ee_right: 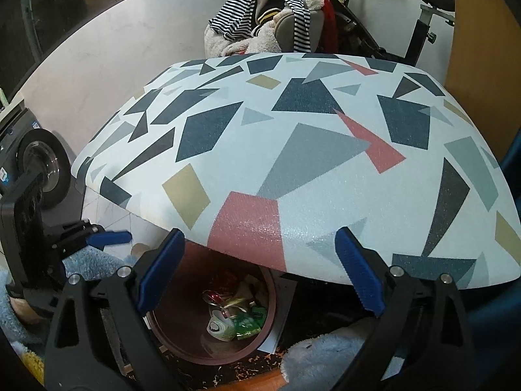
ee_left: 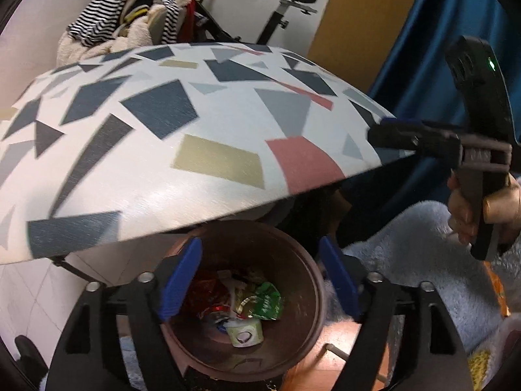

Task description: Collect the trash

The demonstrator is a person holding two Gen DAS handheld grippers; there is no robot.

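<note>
Left tool (ee_left: 260,280) sits above the brown bin (ee_left: 312,296), blue fingers (ee_left: 180,280) spread apart, nothing between them. The bin stands on the floor, partly tucked under the near edge of the desk (ee_left: 146,169), which has a white top printed with grey, navy, pink and tan shapes. Trash is at the bottom of the bin: a green wrapper (ee_left: 268,299), a red wrapper (ee_left: 203,288), a small white cup (ee_left: 244,334) lying on its side. Right tool (ee_right: 260,270) hangs near the desk's front edge, fingers (ee_right: 358,273) wide apart and empty; the same bin shows below it, with the cup and green wrapper inside. From the left camera, the right tool appears at the desk's right corner, gripped by a hand (ee_left: 488,208). Pale blue fluffy rug (ee_left: 407,241) lies right of the bin. Behind the desk: pile of clothes (ee_right: 260,16) with a striped top, exercise bike (ee_right: 423,16), blue curtain (ee_left: 439,49) to the right.
</note>
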